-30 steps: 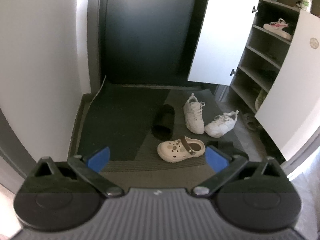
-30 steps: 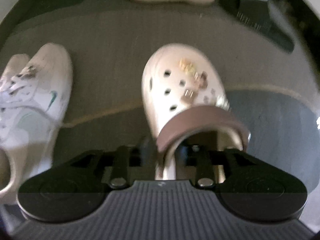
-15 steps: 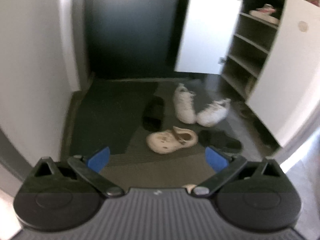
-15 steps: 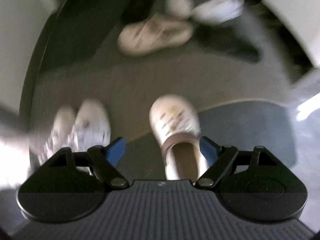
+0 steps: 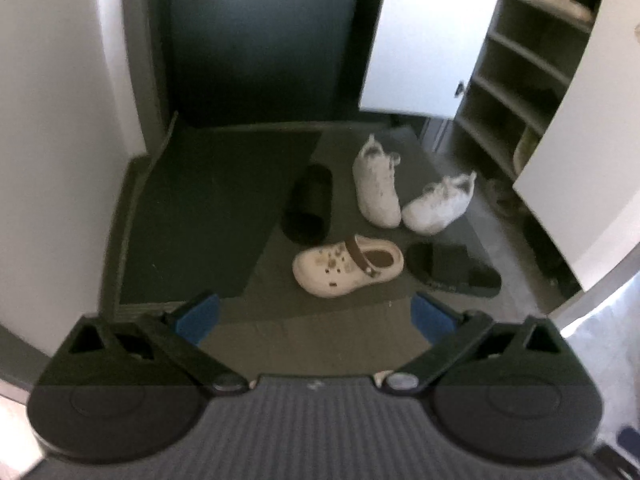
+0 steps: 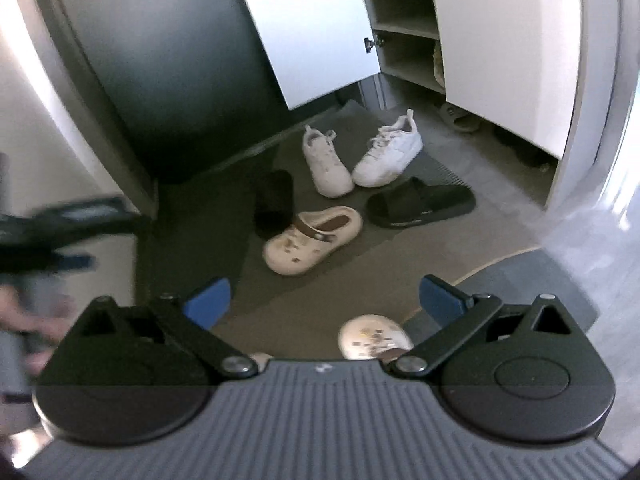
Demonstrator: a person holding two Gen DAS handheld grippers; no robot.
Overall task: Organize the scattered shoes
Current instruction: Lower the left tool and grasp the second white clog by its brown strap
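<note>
Five shoes lie loose on the mat (image 5: pixel 224 208) ahead of both grippers, and nothing is in hand. The left gripper (image 5: pixel 316 314) hangs with its blue pads spread wide and empty; the right gripper (image 6: pixel 326 296) is spread the same way, also holding nothing.

Straight ahead of the left gripper, nearest to it, lies the cream clog (image 5: pixel 347 265), turned sideways with its brown strap up. Just beyond it to the right is a black slide (image 5: pixel 454 269); its mate, the other black slide (image 5: pixel 308 204), lies farther out, ahead and a little left of the clog. Past those, the two white sneakers (image 5: pixel 376 184) meet at the toes and splay apart at the heels. Almost under the right gripper, only its toe showing past the right finger, sits a second cream clog (image 6: pixel 374 336), well apart from its partner. The open shoe cabinet (image 5: pixel 520 80) stands far off to the right, doors swung out.

The risks, as I judge them: the far clog lies side-on, so jaws closing across its rounded foam wall could squeeze it out and flick it into the slide beside it. The sneakers touch, so dragging one may pull the other askew. The open cabinet doors stand in the way of a swing to the shelves, and a carried shoe could knock one. The near clog, mostly hidden under the right gripper, is easily bumped when that hand drops.
</note>
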